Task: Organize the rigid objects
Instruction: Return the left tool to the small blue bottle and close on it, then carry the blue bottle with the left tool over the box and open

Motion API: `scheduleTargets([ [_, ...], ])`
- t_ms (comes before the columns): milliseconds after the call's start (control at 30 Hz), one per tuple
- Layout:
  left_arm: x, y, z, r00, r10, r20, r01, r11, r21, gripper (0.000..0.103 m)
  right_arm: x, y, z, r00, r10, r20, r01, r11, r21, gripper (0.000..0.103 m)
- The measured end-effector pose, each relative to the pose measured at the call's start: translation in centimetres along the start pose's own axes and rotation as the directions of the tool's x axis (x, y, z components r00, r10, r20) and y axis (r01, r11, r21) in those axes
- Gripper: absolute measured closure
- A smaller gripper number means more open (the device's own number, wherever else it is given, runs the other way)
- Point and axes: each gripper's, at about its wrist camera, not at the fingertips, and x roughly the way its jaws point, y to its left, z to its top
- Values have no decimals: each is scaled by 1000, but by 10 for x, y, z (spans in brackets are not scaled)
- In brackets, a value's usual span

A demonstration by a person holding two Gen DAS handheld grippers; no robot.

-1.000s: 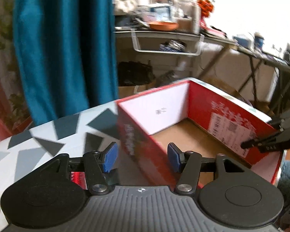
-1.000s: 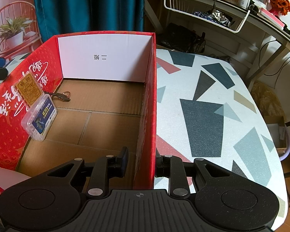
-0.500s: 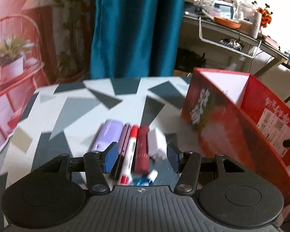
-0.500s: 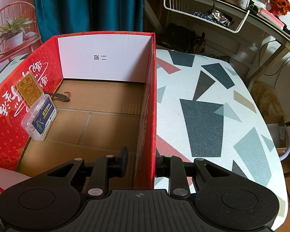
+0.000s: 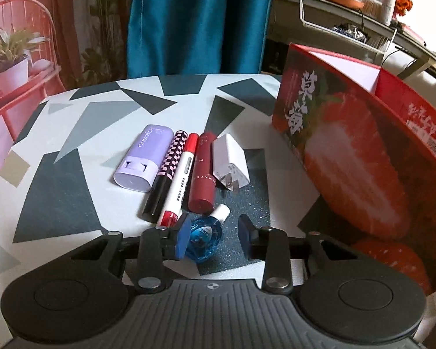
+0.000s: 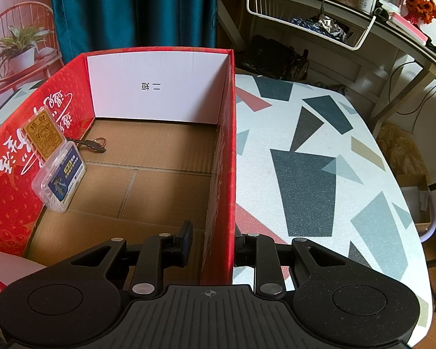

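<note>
Lying in a row on the patterned table, to the left of the red box, are five small things. Farthest from the box is a purple case. Next to it comes a checked pen, then a red and white marker, then a dark red tube. Closest to the box is a white plug, with its two metal prongs pointing at the camera.

Just in front of the row sits a little blue bottle with a white cap. The left gripper is low over it. Its jaws have just been closing, and the bottle sits between them. The blue pad on the left looks like it touches the bottle, but there is a gap on the other side, so the bottle is not squeezed.

The box stands open on top, with a brown floor and a white far wall. Inside, against its left wall, a clear plastic case leans, with a gold card standing behind it. A small dark key lies on the floor of the box near them.

The right gripper is pinched on the right wall of the box, one finger inside and one outside.
</note>
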Motion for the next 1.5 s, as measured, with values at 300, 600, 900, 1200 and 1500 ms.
scheduleTargets([
  [300,14,4,0,999,19,-36,-19,1000,9,66,0,0,0,1000,0,0,0,1000,1,79],
  [600,12,-6,-8,998,60,-20,-60,998,14,69,0,0,0,1000,0,1,0,1000,1,79],
  [900,8,-17,-10,999,17,-28,-17,1000,8,69,0,0,0,1000,0,1,0,1000,1,79],
  [1200,-23,-30,20,996,-53,73,53,999,5,69,0,0,0,1000,0,1,0,1000,1,79],
  [1500,-48,-67,72,968,-160,192,137,982,130,69,0,1,0,1000,0,0,0,1000,-2,79],
])
